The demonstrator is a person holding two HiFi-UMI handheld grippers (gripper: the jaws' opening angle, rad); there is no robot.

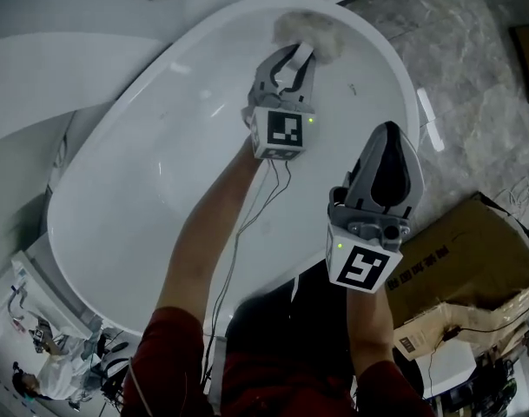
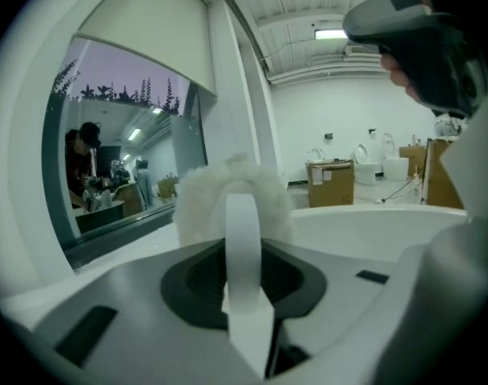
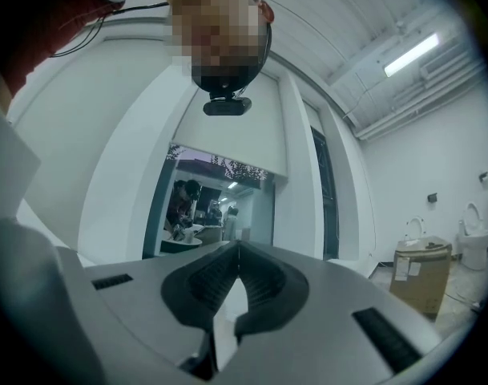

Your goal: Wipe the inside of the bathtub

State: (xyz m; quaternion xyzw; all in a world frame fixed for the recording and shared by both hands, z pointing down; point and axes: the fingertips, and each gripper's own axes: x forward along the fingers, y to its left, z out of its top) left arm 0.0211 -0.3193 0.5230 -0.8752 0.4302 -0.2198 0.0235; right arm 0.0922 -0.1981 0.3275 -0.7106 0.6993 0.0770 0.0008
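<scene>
The left gripper (image 1: 300, 57) is clamped on the strap of the fluffy white pad (image 1: 316, 31), set against the far end of the bathtub (image 1: 125, 189). The right gripper (image 1: 388, 133) is closed, nothing held. Risk: the strap could be dragged loose by scrubbing friction.

Cool, even light comes from ceiling lamps (image 2: 330, 34). The tub (image 1: 116, 189) carries faint glare streaks. The head view is rather dim. Both gripper views bulge and darken toward their edges, and the cloth (image 2: 203, 195), close to the lens, looks soft.
</scene>
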